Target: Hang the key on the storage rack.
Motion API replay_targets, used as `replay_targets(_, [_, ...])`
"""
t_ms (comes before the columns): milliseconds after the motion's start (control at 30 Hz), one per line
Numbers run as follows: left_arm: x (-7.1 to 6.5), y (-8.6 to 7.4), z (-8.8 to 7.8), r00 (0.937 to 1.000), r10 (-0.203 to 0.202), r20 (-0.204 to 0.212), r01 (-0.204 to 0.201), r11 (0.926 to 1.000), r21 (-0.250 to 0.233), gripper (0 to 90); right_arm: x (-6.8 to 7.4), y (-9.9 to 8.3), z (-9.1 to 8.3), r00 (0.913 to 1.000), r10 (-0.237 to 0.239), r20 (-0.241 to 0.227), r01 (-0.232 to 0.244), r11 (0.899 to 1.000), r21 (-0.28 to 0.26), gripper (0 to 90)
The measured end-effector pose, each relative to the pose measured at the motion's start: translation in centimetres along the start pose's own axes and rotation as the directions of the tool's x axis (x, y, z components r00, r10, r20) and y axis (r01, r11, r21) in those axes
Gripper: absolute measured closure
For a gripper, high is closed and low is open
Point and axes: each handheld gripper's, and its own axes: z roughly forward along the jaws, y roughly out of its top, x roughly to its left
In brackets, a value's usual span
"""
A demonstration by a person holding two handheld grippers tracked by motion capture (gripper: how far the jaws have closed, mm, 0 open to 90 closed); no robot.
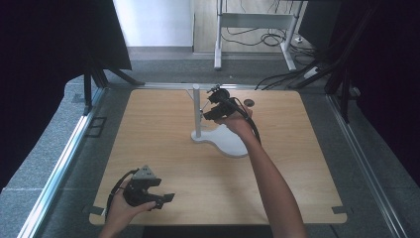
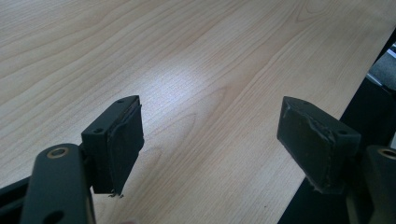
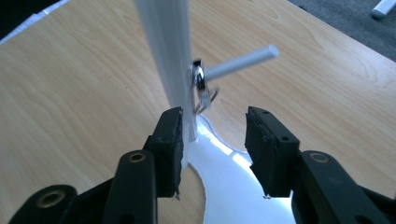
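Pale woodgrain table; white stand with smooth round post and peg just ahead of right claw, spread, nothing pinched; left claw spread wide over bare wood

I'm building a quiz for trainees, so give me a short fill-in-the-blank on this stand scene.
1. The white stand rests on a table made of ____.
2. A small metal ring hangs on the stand's side ____.
3. The right tool has its jaws ____, with nothing gripped between them.
4. The left tool hovers near the table's ____ edge, by the person.

Missing words: wood; peg; open; front
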Motion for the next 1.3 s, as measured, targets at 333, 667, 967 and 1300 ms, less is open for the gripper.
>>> replay_targets(333, [-0.4, 0.1, 0.7, 0.9999, 0.014, 0.0, -0.014, 0.9996, 0.023, 23.2, 0.1, -4.8, -2.2, 0.9991, -0.002, -0.043, -0.001, 0.998, -0.056, 49.5])
replay_targets(667, [-0.3, 0.1, 0.7, 0.9999, 0.007, -0.011, -0.006, 0.9997, 0.023, 23.2, 1.1, -10.9, -5.1, 0.9991, -0.025, -0.033, 0.021, 0.992, -0.125, 47.3])
replay_targets(967, [-0.3, 0.0, 0.9, 0.9998, 0.004, -0.018, -0.003, 0.9994, 0.035, 23.2, 1.9, -18.0, -5.5, 0.9989, -0.024, -0.039, 0.02, 0.994, -0.109, 47.1])
replay_targets(1300, [-0.5, 0.1, 1.0, 0.9997, 0.008, -0.021, -0.008, 0.9993, 0.037, 23.2, 2.0, -20.1, -5.6, 0.999, -0.008, -0.043, 0.002, 0.99, -0.141, 46.9])
